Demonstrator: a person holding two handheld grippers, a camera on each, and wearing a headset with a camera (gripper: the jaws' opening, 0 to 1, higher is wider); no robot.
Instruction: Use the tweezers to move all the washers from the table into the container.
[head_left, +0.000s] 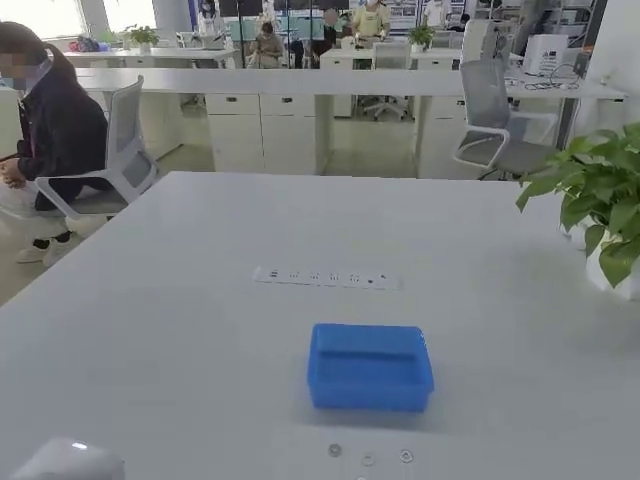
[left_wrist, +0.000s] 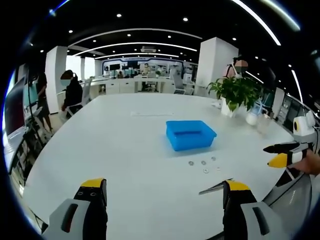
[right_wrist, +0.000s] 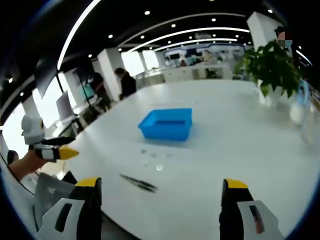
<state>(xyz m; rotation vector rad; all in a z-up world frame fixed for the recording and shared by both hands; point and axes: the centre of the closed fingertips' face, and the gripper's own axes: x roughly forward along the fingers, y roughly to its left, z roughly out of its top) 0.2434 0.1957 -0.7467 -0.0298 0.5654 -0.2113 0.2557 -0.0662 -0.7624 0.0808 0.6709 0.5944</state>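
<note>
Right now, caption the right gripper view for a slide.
Open right gripper faces tweezers, scattered washers and a blue container on a white table.

washers (left_wrist: 203, 162): at least 4 | container (left_wrist: 190, 134): 1 | tweezers (left_wrist: 215, 187): 1 | power strip (head_left: 326, 278): 1 | potted plant (left_wrist: 235, 91): 1

- Right tool (right_wrist: 162, 183): own jaws rise from bottom, yellow-tipped, set wide apart.
- Surface (right_wrist: 240, 145): white, long, runs to rear.
- Tweezers (right_wrist: 139, 183): dark, lying flat on surface just beyond jaws, nearer left-hand jaw, angled.
- Washers (right_wrist: 159, 167): approx. five, small, loose cluster betw. tweezers & container, apart from both.
- Container (right_wrist: 166, 124): blue, rectangular, open-topped, mid-surface; contents not discernible.
- Left tool (right_wrist: 74, 146): enters at left edge, side-on, yellow tip fwd, held in hand (right_wrist: 22, 165); well apart from washers.
- Plant (right_wrist: 270, 65): green, leafy, far right on surface.
- Person (right_wrist: 125, 80): dark top, standing beyond surface, left rear.
</note>
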